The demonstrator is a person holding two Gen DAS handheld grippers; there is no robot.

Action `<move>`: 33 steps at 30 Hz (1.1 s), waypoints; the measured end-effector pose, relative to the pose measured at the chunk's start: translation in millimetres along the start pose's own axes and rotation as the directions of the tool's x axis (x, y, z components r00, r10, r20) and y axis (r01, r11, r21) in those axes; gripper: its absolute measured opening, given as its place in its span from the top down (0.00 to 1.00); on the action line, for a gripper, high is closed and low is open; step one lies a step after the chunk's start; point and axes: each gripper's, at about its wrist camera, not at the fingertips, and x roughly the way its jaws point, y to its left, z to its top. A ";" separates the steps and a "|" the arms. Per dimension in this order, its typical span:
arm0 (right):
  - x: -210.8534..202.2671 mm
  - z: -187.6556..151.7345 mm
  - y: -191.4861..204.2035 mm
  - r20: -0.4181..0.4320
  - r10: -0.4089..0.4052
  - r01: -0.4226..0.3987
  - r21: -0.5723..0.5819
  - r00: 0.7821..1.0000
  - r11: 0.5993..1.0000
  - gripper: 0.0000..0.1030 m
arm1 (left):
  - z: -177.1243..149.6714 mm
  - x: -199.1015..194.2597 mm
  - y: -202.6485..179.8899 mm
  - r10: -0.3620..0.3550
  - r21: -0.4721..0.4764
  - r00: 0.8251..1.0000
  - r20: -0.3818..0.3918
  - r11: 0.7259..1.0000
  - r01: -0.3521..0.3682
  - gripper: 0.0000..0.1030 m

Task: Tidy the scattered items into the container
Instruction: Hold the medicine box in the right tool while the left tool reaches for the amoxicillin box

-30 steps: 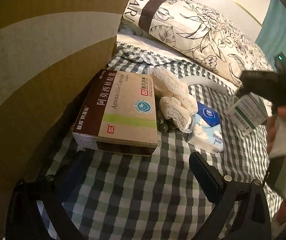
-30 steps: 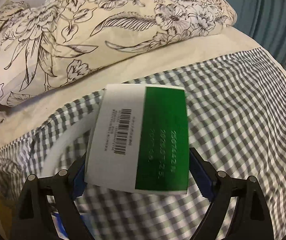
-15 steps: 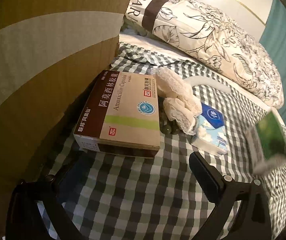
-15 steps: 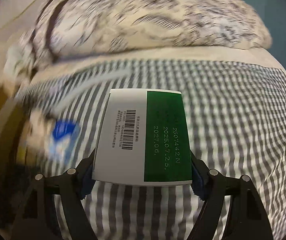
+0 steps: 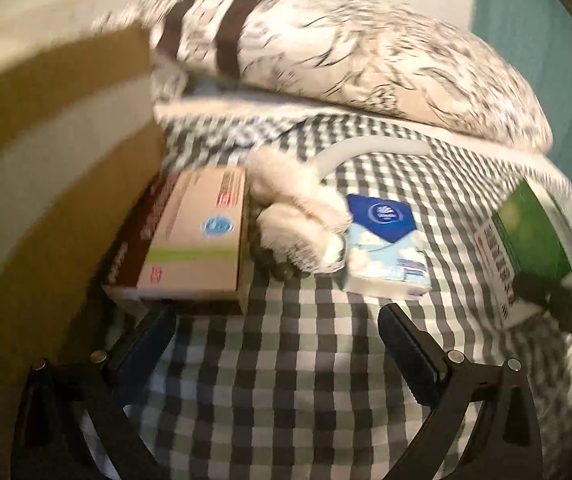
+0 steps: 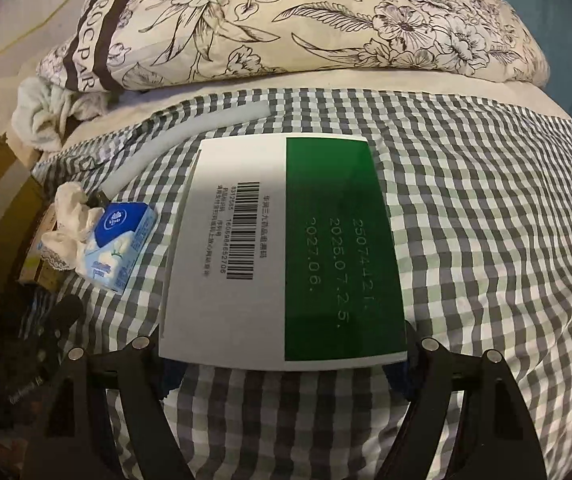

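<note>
My right gripper (image 6: 281, 364) is shut on a green and white medicine box (image 6: 286, 272), held low over the checked bedsheet; the box also shows at the right of the left wrist view (image 5: 526, 244). My left gripper (image 5: 277, 340) is open and empty above the sheet. Ahead of it lie a tan amoxicillin box (image 5: 193, 248), a crumpled white lace cloth (image 5: 298, 220) and a blue tissue pack (image 5: 386, 248). The cardboard box container (image 5: 53, 152) stands at the left, beside the tan box. The tissue pack (image 6: 117, 248) and the cloth (image 6: 69, 220) show at the left of the right wrist view.
A floral pillow (image 6: 286, 20) lies along the back of the bed. A white foam strip (image 6: 189, 136) curves across the sheet behind the items. A bunched pale towel (image 6: 41, 108) sits at the pillow's left end. A teal curtain (image 5: 546, 40) hangs at the right.
My right gripper has swung left and down with the green box and has steadied near the tissue pack. My left gripper's view has shifted right, and its frame is now blurred.
</note>
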 end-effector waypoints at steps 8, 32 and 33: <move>10.0 -6.1 1.7 -0.044 -0.014 0.014 -0.005 0.999 1.000 0.24 | -0.9 0.3 0.9 0.096 0.015 0.995 0.018 0.995 -0.096 0.00; 13.6 -12.3 3.8 -0.047 -0.014 0.014 -0.007 0.999 1.000 0.25 | 26.1 39.1 28.8 0.039 0.003 0.997 -0.069 0.999 -0.039 0.16; 13.2 -12.1 4.4 -0.045 -0.014 0.014 -0.007 0.999 1.000 0.26 | 26.1 39.7 32.4 0.024 -0.022 0.997 -0.078 0.999 -0.026 0.19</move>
